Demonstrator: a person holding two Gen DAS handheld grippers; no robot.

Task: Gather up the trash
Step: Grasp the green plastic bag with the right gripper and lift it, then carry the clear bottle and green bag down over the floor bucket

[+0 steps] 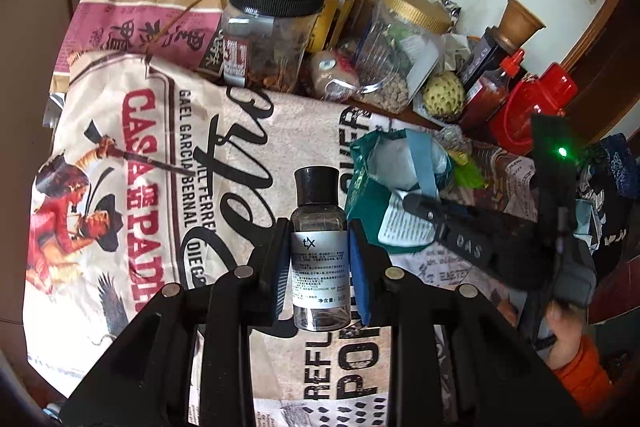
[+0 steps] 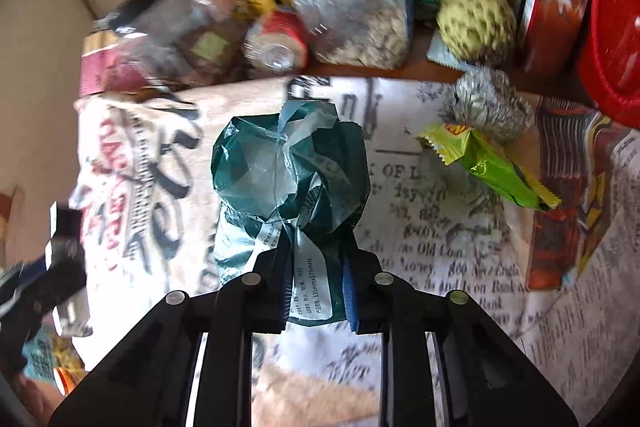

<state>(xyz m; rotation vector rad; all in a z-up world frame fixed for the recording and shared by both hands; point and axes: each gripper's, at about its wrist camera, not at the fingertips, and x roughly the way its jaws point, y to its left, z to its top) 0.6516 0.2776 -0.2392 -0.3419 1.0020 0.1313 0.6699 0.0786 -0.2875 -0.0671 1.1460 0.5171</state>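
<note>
My left gripper (image 1: 319,263) is shut on a small clear bottle (image 1: 319,259) with a black cap and white label, held upright above the printed tablecloth (image 1: 132,163). My right gripper (image 2: 316,283) is shut on a crumpled green plastic bag (image 2: 292,167); it also shows in the left wrist view (image 1: 384,163) with the right gripper (image 1: 416,205) beside it. A green snack wrapper (image 2: 492,167) and a grey crumpled foil ball (image 2: 488,103) lie on the cloth to the right.
Jars, sauce bottles and snack bags crowd the table's back: a black-lidded jar (image 1: 268,31), a yellow-lidded jar (image 1: 396,51), a custard apple (image 2: 476,23), a red container (image 2: 616,51). A pink-and-tan paper bag (image 1: 136,27) lies back left.
</note>
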